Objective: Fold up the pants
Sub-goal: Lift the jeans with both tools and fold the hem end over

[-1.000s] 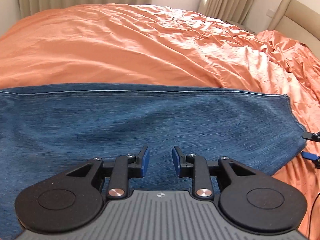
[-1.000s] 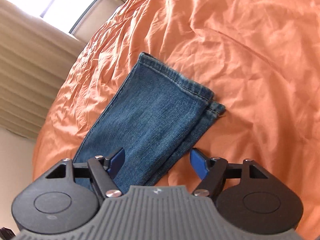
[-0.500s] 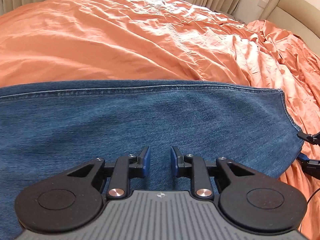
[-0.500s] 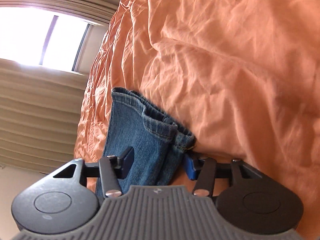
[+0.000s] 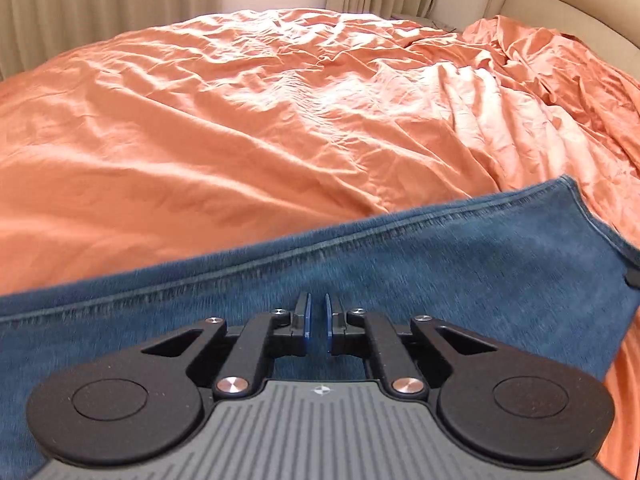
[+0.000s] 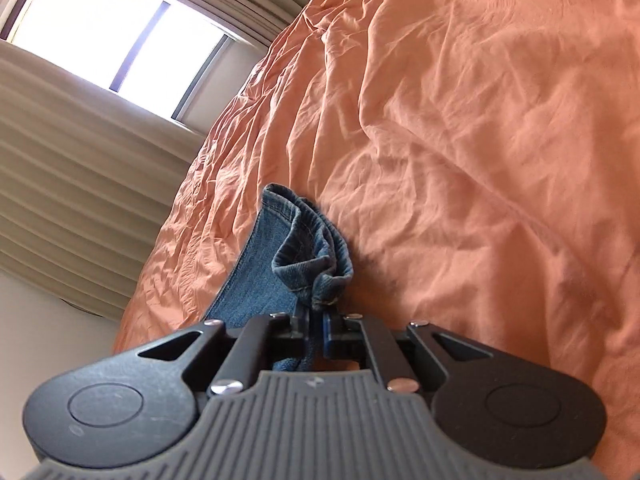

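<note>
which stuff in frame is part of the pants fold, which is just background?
Job:
- jeans, hem end bunched
- right gripper, shut on the hem
- left gripper, shut, over the denim

Background:
- orange bedspread
- curtains
- window
- headboard

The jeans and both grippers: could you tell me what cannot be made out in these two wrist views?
- Left wrist view: whether the left gripper, nearly shut, pinches the jeans; its body hides the fabric below.
- Left wrist view: the jeans run off the left edge; motion blur smears the weave.
- Right wrist view: the right gripper clamps the bunched hem; the rest of the jeans is hidden behind it.
</note>
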`<action>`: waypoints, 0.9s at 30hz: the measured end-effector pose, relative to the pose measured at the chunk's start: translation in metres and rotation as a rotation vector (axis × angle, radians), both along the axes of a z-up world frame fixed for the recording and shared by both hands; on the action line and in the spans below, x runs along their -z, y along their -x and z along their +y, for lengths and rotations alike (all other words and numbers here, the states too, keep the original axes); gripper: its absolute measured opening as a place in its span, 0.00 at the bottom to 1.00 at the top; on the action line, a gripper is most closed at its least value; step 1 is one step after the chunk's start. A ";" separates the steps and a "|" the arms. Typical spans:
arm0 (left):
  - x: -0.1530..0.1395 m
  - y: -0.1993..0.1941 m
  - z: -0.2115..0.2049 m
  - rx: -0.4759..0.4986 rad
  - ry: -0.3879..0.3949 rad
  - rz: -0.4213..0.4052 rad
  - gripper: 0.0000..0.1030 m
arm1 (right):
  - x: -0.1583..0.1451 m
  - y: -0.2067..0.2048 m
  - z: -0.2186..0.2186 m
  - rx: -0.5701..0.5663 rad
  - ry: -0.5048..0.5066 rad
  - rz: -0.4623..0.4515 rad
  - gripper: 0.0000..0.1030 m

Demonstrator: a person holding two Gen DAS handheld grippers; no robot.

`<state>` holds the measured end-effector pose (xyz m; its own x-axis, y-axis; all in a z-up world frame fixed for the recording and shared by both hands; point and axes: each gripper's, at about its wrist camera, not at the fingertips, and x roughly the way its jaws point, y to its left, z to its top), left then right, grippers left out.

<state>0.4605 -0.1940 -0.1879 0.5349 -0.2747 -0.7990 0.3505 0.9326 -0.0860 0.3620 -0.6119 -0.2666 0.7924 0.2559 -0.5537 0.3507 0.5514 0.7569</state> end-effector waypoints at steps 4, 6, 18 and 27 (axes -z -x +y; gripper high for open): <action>0.012 -0.025 -0.004 -0.024 -0.012 0.035 0.04 | -0.003 0.005 0.000 -0.018 0.026 -0.001 0.01; 0.016 -0.029 -0.006 -0.028 -0.017 0.050 0.04 | -0.007 0.004 0.001 -0.027 0.043 0.000 0.01; -0.001 0.069 0.012 0.053 0.029 0.097 0.03 | -0.039 -0.005 0.014 -0.065 0.167 0.000 0.01; -0.001 0.141 0.015 0.022 0.170 0.182 0.03 | -0.076 -0.008 0.038 -0.100 0.282 -0.019 0.01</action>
